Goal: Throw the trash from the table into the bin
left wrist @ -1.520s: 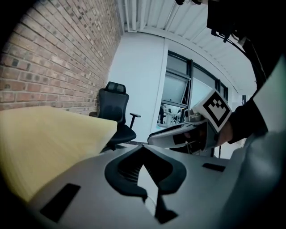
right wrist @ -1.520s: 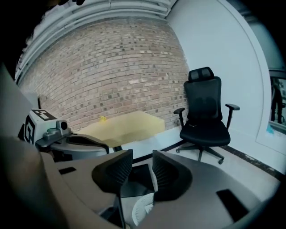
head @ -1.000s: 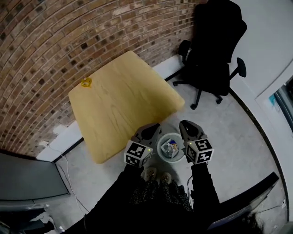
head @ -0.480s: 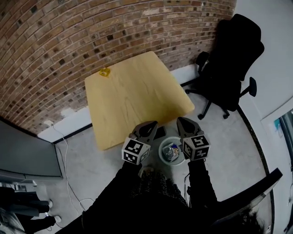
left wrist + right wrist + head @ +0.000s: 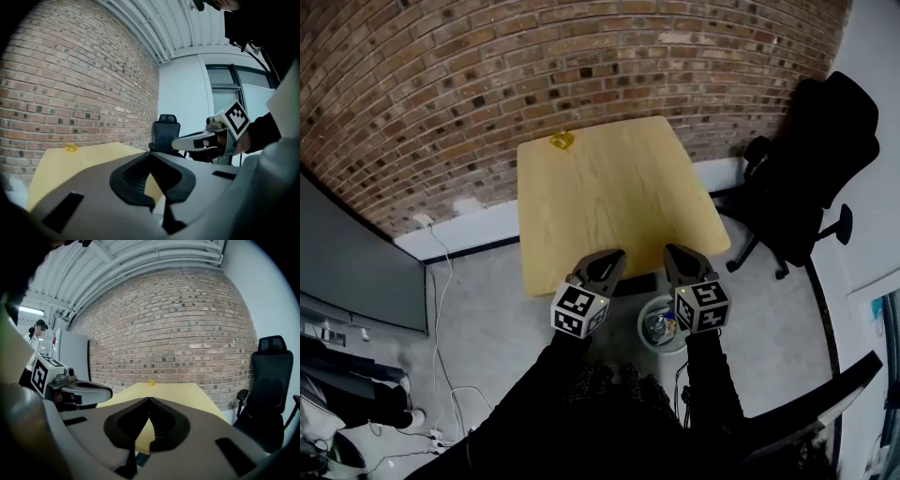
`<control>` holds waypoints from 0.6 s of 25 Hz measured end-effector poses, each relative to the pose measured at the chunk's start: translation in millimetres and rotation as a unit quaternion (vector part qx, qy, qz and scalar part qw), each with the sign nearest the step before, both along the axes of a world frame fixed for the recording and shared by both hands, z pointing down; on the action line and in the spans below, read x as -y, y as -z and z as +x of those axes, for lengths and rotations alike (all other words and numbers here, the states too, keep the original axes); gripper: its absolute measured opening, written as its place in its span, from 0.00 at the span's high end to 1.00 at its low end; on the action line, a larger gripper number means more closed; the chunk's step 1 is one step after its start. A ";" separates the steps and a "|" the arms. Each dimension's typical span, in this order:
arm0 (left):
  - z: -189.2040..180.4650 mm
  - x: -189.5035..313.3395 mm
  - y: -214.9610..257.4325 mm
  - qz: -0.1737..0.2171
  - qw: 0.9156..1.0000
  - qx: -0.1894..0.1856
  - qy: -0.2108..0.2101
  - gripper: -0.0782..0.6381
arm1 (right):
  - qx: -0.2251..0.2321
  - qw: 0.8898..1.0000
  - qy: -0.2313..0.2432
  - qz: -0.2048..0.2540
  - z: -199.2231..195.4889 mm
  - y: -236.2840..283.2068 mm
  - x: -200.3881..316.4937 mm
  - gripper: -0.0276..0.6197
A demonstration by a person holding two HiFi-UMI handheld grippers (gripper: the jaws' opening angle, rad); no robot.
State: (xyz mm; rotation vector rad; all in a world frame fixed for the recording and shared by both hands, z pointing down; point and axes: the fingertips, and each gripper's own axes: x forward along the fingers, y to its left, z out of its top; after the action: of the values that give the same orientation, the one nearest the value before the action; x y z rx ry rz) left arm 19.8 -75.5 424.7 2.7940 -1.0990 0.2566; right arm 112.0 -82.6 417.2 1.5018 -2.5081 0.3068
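Observation:
A small yellow piece of trash [image 5: 562, 140] lies at the far left corner of the yellow wooden table [image 5: 619, 187], close to the brick wall. It also shows in the left gripper view [image 5: 71, 147] and in the right gripper view [image 5: 151, 382]. A round white bin [image 5: 660, 325] with wrappers in it stands on the floor below the table's near edge. My left gripper [image 5: 613, 256] and right gripper [image 5: 672, 251] hover side by side at that near edge, both shut and holding nothing. Both point across the table toward the wall.
A black office chair [image 5: 820, 159] stands right of the table. A grey panel [image 5: 352, 272] and loose cables [image 5: 441, 281] are on the left. A small dark object [image 5: 635, 280] lies on the floor under the table's edge.
Both grippers have lifted from beside the bin up to the table's near edge. The view has swung so the table lies straight ahead and the chair sits further right.

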 end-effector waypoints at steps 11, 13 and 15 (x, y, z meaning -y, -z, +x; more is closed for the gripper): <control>-69.6 46.7 17.5 0.011 1.000 -0.028 0.006 0.88 | -0.039 0.999 0.019 0.015 -80.5 19.6 46.0 0.94; -88.3 58.4 20.1 0.011 1.000 -0.028 0.003 0.88 | -0.039 0.999 0.015 0.013 -99.1 22.1 56.8 0.94; -108.2 73.0 22.3 0.012 0.999 -0.029 0.003 0.88 | -0.036 0.999 0.011 0.014 -117.2 24.3 70.4 0.94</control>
State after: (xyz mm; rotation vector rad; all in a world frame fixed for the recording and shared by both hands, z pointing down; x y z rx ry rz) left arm -88.5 -148.5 402.4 2.8006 -1.1041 0.1606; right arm -5.3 -153.0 392.8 1.4678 -2.4797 0.2108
